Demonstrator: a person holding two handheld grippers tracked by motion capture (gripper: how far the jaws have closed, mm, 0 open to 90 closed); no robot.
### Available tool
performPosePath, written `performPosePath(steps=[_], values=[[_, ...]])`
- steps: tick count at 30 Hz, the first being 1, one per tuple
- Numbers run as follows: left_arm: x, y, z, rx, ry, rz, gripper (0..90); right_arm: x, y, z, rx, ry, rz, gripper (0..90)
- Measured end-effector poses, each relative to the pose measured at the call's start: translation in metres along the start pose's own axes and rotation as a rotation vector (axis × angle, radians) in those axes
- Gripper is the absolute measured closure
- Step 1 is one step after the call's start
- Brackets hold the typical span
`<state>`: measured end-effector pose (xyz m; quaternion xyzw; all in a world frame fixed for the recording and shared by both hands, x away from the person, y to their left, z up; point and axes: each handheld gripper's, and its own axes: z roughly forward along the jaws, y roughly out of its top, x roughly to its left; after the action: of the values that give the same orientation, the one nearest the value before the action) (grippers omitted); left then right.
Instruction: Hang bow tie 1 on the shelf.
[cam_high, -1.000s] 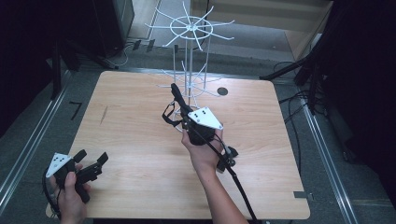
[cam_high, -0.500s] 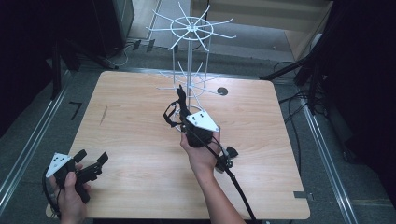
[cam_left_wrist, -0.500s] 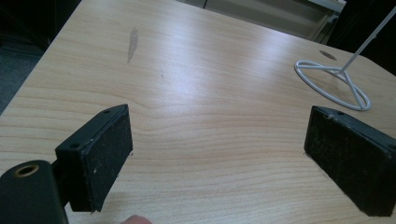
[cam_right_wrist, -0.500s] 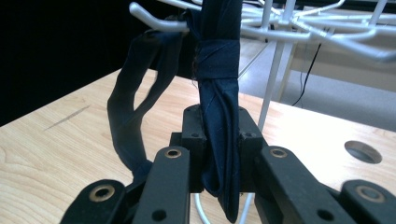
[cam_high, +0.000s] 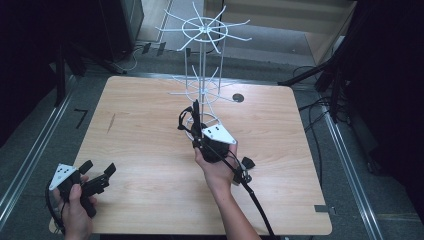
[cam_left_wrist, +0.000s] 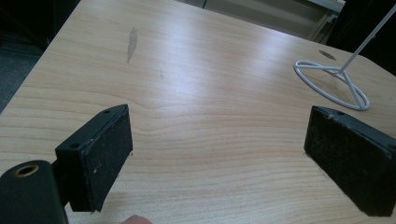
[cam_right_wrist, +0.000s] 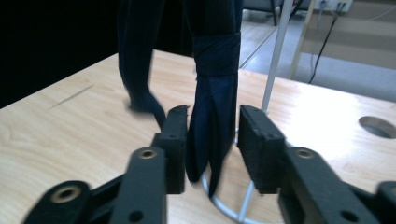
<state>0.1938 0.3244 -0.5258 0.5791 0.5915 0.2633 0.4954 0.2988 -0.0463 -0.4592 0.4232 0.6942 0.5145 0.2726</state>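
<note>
A dark blue folded umbrella (cam_high: 195, 120), bound by a band, stands upright in the middle of the table, right in front of a white wire rack (cam_high: 202, 65). My right gripper (cam_high: 197, 142) is shut on its lower end. In the right gripper view the jaws of my right gripper (cam_right_wrist: 212, 126) flank the tapered end of the umbrella (cam_right_wrist: 212, 93), and a loose strap (cam_right_wrist: 137, 79) hangs at its left. My left gripper (cam_high: 95, 177) rests open near the table's front left corner. The wide-apart pads of my left gripper (cam_left_wrist: 219, 154) hold nothing above bare wood.
The rack's ring base (cam_left_wrist: 331, 84) sits on the wooden table (cam_high: 140, 130) just behind the umbrella, its pole (cam_right_wrist: 276, 56) rising beside it. A round cable hole (cam_high: 238, 98) lies right of the rack. Metal rails and cables run around the table.
My right gripper has carried the umbrella a little to the right and toward the rack, and the umbrella now stands straighter. The left gripper has stayed still.
</note>
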Motion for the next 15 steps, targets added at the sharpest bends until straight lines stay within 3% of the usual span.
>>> performPosePath(steps=[5,15], values=[[0.0,0.0,0.0,-0.003,0.0,-0.004,8.7,-0.003,-0.008,-0.006,0.008,0.044,-0.009,52.5],[0.0,0.0,0.0,-0.002,0.001,-0.005,8.7,-0.005,-0.019,-0.028,-0.004,0.113,-0.041,46.2]])
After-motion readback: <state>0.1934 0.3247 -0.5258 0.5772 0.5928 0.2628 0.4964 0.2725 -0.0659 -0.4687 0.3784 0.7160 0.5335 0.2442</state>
